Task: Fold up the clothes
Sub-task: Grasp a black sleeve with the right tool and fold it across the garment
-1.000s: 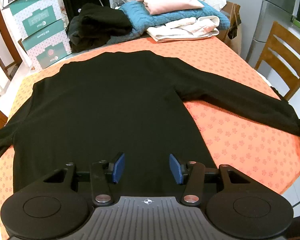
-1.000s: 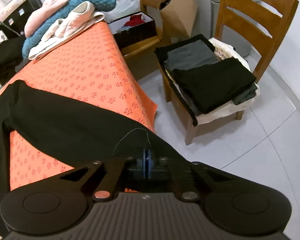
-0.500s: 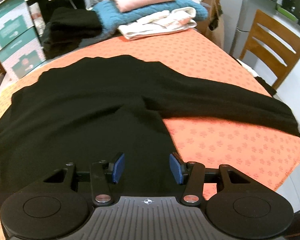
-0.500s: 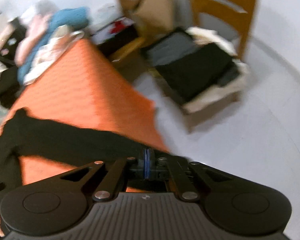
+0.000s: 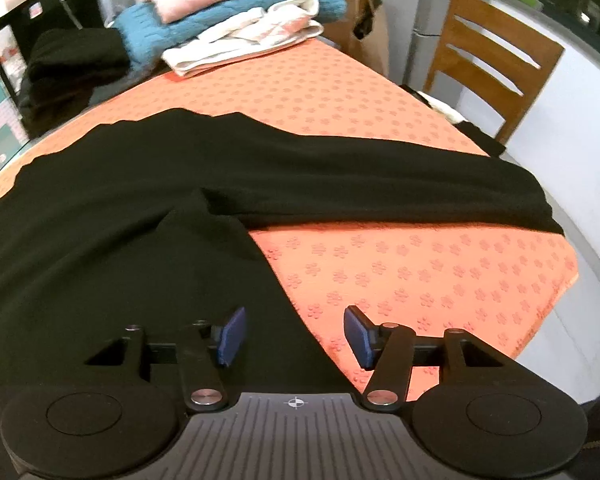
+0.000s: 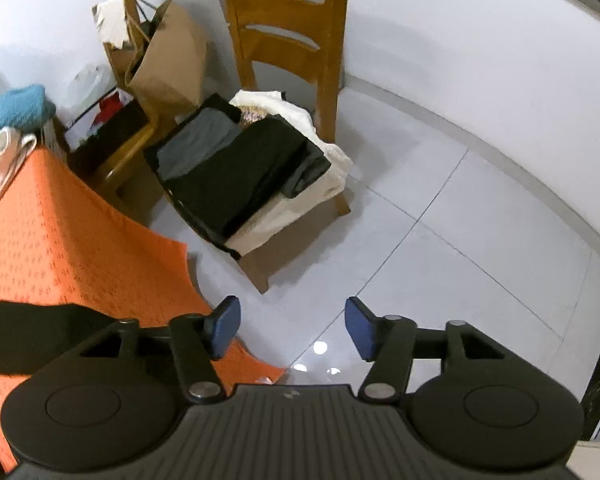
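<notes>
A black long-sleeved sweater (image 5: 112, 220) lies spread on the orange patterned tablecloth (image 5: 420, 272). Its right sleeve (image 5: 400, 188) stretches across the cloth to the table's right edge; the sleeve end also shows in the right wrist view (image 6: 40, 336). My left gripper (image 5: 294, 336) is open and empty, low over the sweater's hem at its right side edge. My right gripper (image 6: 292, 328) is open and empty, past the table's corner above the floor, with the sleeve end to its left.
Folded clothes in teal, pink and cream (image 5: 236, 12) and a black pile (image 5: 72, 68) sit at the table's far end. A wooden chair (image 6: 284, 40) beside the table holds folded dark clothes (image 6: 236, 172). A paper bag (image 6: 160, 52) stands behind it. White tiled floor (image 6: 460, 240) lies to the right.
My right gripper has opened and let go of the sleeve end, then swung right over the floor. My left gripper has shifted right along the hem and opened wider. The sleeve lies straighter.
</notes>
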Demonstrator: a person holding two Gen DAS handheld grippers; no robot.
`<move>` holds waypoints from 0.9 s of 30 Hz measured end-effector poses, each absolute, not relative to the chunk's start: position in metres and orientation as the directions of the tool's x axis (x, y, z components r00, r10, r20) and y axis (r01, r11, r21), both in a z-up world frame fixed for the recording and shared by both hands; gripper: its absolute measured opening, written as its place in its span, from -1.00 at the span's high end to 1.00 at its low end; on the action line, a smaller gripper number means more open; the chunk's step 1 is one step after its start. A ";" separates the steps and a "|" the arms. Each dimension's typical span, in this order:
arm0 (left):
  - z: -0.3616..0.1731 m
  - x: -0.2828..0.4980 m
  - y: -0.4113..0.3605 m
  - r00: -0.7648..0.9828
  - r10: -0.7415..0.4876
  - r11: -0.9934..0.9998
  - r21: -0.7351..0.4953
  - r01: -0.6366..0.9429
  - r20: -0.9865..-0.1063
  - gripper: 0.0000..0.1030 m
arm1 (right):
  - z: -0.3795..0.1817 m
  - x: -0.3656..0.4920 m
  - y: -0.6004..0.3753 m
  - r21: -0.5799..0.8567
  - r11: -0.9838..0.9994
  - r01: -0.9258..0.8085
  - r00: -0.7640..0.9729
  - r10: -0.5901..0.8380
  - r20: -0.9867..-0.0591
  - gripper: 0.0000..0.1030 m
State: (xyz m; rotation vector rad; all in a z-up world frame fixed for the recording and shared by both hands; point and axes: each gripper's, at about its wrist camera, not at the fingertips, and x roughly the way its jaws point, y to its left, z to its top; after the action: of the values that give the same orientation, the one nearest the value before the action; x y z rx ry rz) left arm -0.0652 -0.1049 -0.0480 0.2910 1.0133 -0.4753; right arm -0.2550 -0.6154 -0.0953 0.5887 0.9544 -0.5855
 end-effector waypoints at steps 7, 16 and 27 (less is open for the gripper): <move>-0.045 -0.052 -0.092 0.437 -0.273 0.842 0.007 0.540 -0.857 -0.15 | -0.078 -0.261 -0.607 0.301 0.627 0.719 0.508 -0.178 -0.843 -0.60; -0.052 -0.047 -0.080 0.412 -0.293 0.824 -0.010 0.567 -0.863 -0.16 | -0.065 -0.248 -0.593 0.545 0.527 0.652 0.655 -0.030 -0.755 -0.60; -0.061 -0.057 -0.095 0.437 -0.146 0.938 0.016 0.345 -0.888 -0.18 | -0.081 -0.130 -0.594 0.532 0.703 0.471 0.599 0.188 -0.779 -0.60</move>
State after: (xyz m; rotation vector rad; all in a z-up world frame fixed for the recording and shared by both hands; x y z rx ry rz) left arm -0.0568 -0.0948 -0.0607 0.2067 1.0781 -0.3081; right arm -0.1296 -0.5941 -0.0814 0.8016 0.9386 -0.1864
